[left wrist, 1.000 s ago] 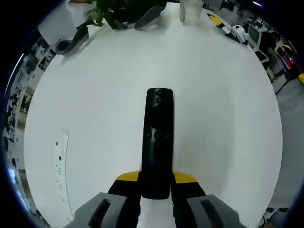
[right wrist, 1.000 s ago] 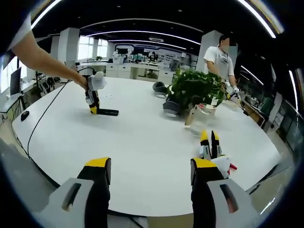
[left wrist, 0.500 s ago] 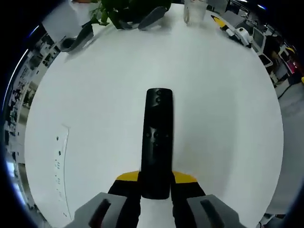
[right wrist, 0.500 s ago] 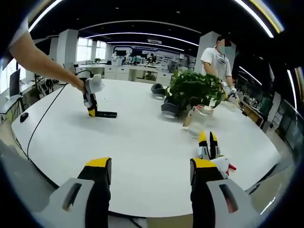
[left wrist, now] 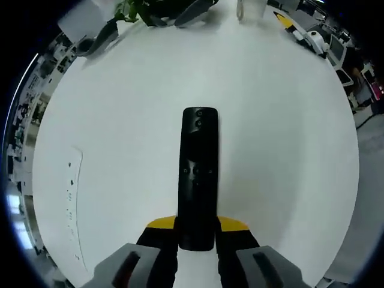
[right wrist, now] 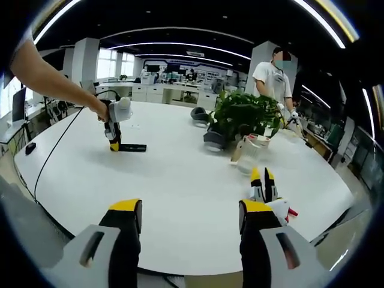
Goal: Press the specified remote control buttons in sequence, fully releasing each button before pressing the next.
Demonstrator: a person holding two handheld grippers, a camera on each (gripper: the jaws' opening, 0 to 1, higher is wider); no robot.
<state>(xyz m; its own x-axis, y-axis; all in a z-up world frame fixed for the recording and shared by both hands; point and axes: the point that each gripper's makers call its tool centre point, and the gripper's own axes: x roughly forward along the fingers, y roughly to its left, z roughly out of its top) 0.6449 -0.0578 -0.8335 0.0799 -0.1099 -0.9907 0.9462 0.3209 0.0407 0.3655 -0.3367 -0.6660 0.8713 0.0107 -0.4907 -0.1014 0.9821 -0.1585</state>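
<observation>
A long black remote control (left wrist: 198,174) points away from me in the left gripper view, its near end clamped between my left gripper (left wrist: 197,235), which is shut on it. Small buttons show at its middle and far end. In the right gripper view the same remote (right wrist: 133,147) sits just above the white table (right wrist: 180,180) at the far left, held by the left gripper (right wrist: 114,143) in a person's hand. My right gripper (right wrist: 189,217) stands open over the table's near edge with nothing between its fingers.
A potted green plant (right wrist: 243,114) and grey objects (right wrist: 213,139) stand at the back of the table, with a clear glass (right wrist: 247,151) beside them. Another yellow-tipped gripper (right wrist: 264,183) lies near my right jaw. A person (right wrist: 273,75) stands behind the plant. A cable (right wrist: 57,150) crosses the left side.
The left gripper with the remote has drifted slightly lower and nearer the table; its view has shifted so the plant sits higher. The right gripper is still.
</observation>
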